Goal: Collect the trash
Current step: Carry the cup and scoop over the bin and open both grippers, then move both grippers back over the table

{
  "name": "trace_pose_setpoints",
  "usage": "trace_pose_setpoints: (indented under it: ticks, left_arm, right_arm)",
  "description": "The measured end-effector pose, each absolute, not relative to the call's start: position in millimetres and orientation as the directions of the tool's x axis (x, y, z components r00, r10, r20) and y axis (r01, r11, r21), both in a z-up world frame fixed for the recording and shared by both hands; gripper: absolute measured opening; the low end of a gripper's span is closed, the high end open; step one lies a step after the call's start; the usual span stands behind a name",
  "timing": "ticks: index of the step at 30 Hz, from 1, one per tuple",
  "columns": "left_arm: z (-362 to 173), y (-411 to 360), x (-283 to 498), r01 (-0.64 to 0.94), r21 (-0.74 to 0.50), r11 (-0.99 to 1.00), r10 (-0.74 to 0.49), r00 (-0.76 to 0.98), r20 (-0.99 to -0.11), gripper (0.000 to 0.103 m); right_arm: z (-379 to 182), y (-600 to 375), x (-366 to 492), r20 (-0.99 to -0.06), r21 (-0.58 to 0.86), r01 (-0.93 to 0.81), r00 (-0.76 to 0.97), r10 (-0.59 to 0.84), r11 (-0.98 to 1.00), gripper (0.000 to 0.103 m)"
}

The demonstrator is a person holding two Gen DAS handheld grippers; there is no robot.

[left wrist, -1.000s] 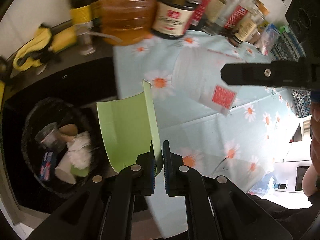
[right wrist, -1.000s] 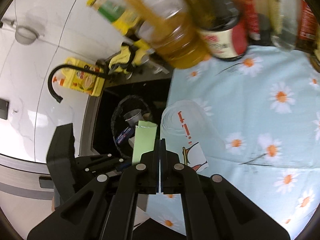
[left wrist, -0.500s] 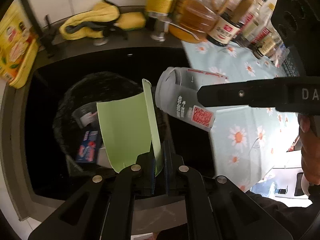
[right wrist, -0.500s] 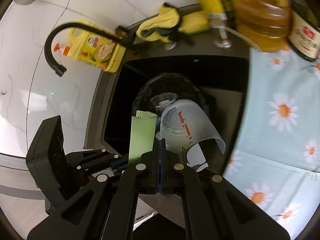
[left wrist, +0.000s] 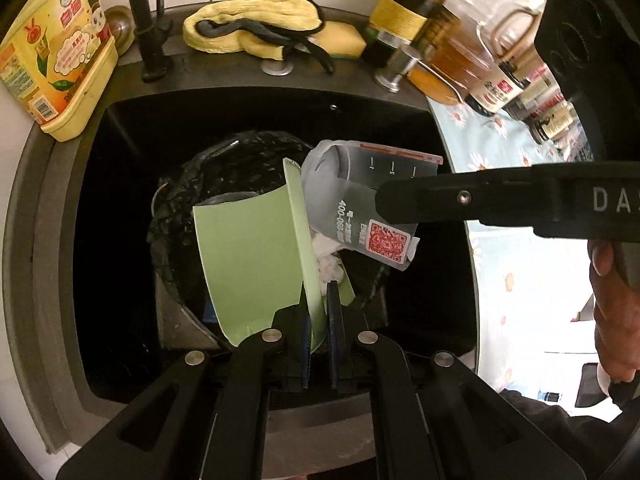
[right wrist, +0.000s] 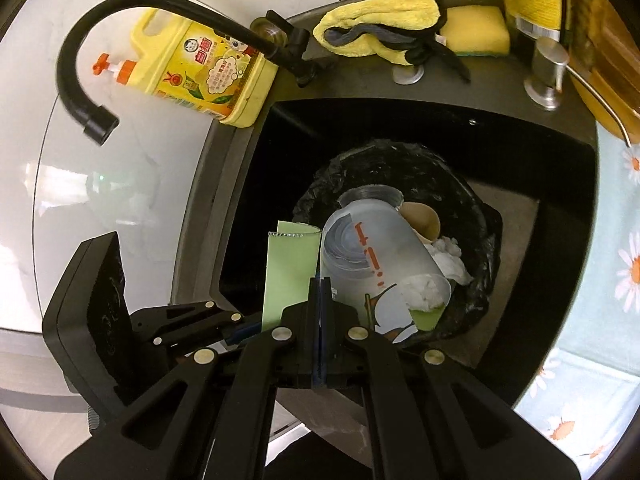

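Observation:
My left gripper [left wrist: 319, 312] is shut on the rim of a green paper cup [left wrist: 256, 260] and holds it over the black-bagged trash bin [left wrist: 224, 168] in the sink. My right gripper [right wrist: 320, 292] is shut on the rim of a clear plastic cup [right wrist: 368, 256] with red print, held beside the green cup [right wrist: 290, 276] over the same bin [right wrist: 448, 184]. The clear cup also shows in the left wrist view [left wrist: 352, 196]. Tissues [right wrist: 448, 256], a brown scrap [right wrist: 422, 220] and other cups lie in the bin.
The black sink [right wrist: 540, 148] has a black faucet [right wrist: 80, 80], a yellow detergent bottle [right wrist: 200, 68], a yellow cloth [right wrist: 384, 20] and a sponge [right wrist: 476, 36] along its back. Oil and sauce bottles [left wrist: 460, 60] stand on the daisy tablecloth [left wrist: 516, 280] to the right.
Both grippers moved left from over the tablecloth to above the bin in the sink, each still holding its cup.

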State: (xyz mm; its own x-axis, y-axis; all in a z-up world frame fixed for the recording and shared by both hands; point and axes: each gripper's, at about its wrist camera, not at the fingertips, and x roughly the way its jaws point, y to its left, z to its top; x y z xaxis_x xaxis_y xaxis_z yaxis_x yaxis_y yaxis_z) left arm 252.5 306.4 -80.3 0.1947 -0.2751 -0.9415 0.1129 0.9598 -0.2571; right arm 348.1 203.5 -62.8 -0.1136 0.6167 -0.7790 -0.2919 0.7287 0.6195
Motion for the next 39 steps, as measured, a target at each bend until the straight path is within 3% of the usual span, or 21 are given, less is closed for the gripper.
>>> trace_pose_setpoints:
  ticks: [2,4,5,6,9,23,29,32,39]
  left_arm:
    - [-82.3,310.5,258.8,0.105,-0.263,0.959,-0.279,0.191,-0.941,0.007]
    - [-84.3,313.6,264.0,0.097,-0.269,0.958,-0.283,0.185,-0.941,0.008]
    - [-85.0,314.7,266.1,0.098,-0.266,0.959,-0.281,0.185,-0.942,0.009]
    - [-85.7,315.5,268.4,0.099,-0.266,0.959,-0.280,0.183,-0.942,0.010]
    - [-89.0,318.3,273.8,0.091,-0.283,0.955,-0.295,0.176,-0.939,0.025]
    - [-76.7,307.5,258.6,0.109,-0.234,0.966,-0.253,0.212,-0.944,0.025]
    - [-58.5,296.6,239.6,0.105,-0.220,0.970,-0.240,0.238,-0.941,0.026]
    - [-49.5,288.2,230.5,0.108,-0.211,0.972,-0.232,0.254,-0.939,0.033]
    - [-37.0,257.9,205.8,0.108,-0.205,0.973,-0.226,0.263,-0.938,0.033]
  right_arm:
    - [-64.1,205.1,353.6,-0.778,0.622,-0.276,-0.115,0.618,0.732,0.002]
    - [-68.4,204.9,360.8,-0.765,0.642,-0.241,-0.131,0.631,0.728,0.022]
    - [-70.4,203.9,363.4,-0.759,0.649,-0.222,-0.136,0.636,0.727,0.037]
    - [-72.6,203.2,365.7,-0.758,0.652,-0.206,-0.140,0.637,0.730,0.040]
    - [-76.4,200.1,373.1,-0.754,0.656,-0.182,-0.146,0.640,0.732,0.041]
    - [-59.5,167.8,357.0,-0.765,0.642,-0.181,-0.088,0.638,0.745,0.041]
    - [-48.4,148.2,339.1,-0.784,0.615,-0.201,-0.062,0.617,0.762,0.048]
    - [-45.5,132.8,329.9,-0.800,0.595,-0.201,-0.053,0.598,0.778,0.048]
    - [-37.8,78.5,304.9,-0.827,0.552,-0.204,-0.015,0.561,0.808,0.052]
